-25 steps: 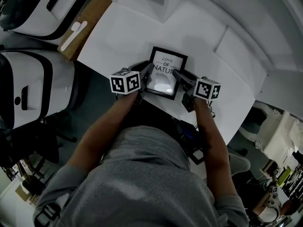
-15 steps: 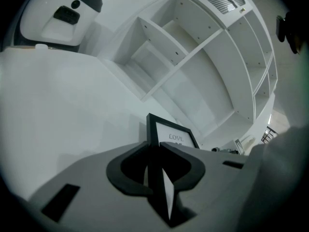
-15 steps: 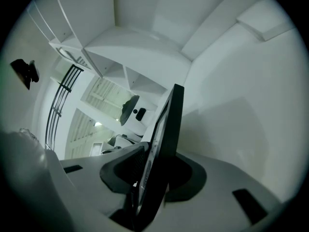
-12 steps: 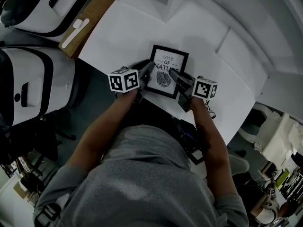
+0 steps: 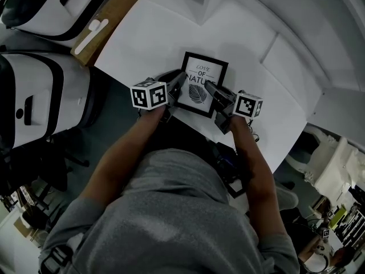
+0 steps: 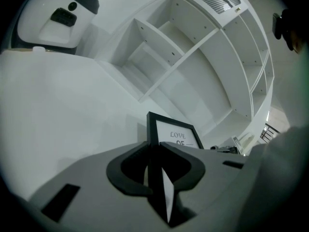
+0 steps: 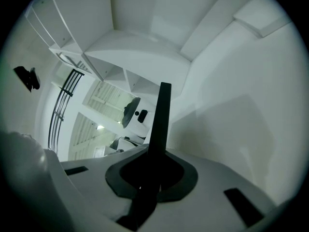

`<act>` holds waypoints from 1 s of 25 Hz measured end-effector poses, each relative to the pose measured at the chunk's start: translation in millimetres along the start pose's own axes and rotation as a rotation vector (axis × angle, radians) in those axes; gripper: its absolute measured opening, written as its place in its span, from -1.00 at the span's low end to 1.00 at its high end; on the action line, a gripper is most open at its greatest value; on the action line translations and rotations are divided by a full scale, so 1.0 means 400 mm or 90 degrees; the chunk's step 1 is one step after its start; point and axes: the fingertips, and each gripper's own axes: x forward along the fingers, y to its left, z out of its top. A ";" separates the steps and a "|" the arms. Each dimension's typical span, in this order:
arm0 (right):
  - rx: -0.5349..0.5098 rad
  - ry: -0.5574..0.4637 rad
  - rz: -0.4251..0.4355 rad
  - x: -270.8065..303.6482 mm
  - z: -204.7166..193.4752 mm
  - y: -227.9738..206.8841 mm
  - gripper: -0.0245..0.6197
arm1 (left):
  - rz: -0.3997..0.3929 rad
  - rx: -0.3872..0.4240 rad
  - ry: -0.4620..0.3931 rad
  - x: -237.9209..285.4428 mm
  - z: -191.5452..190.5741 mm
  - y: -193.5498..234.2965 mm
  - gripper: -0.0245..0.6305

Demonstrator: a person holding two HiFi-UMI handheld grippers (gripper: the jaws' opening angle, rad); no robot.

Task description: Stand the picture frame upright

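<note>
Head view: picture frame [image 5: 197, 79], black-edged, print with lettering and a leaf facing the camera, near the front edge of the white table [image 5: 148, 33]; left gripper [image 5: 178, 84] at its left side edge, right gripper [image 5: 211, 90] at its right side edge, so the frame sits between the two. Left gripper view: left gripper [image 6: 155, 148] pinching the picture frame [image 6: 175, 135] by its side edge, the frame rising out of the jaws over the table [image 6: 63, 110]; white shelf unit [image 6: 203, 52] behind. Right gripper view: right gripper [image 7: 153, 153], jaws just drawn in and now pressed on the picture frame [image 7: 162, 110], seen edge-on as a dark bar standing up from between them. Contact of the frame's lower edge with the table: not discernible.
</note>
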 end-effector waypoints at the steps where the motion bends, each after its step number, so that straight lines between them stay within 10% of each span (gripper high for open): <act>1: 0.006 0.002 0.004 -0.001 -0.001 0.004 -0.80 | -0.002 0.005 0.000 -0.001 -0.001 -0.002 -0.70; 25: -0.118 -0.036 -0.011 -0.062 0.029 0.067 -0.82 | -0.055 0.060 -0.057 -0.042 0.057 -0.083 -0.69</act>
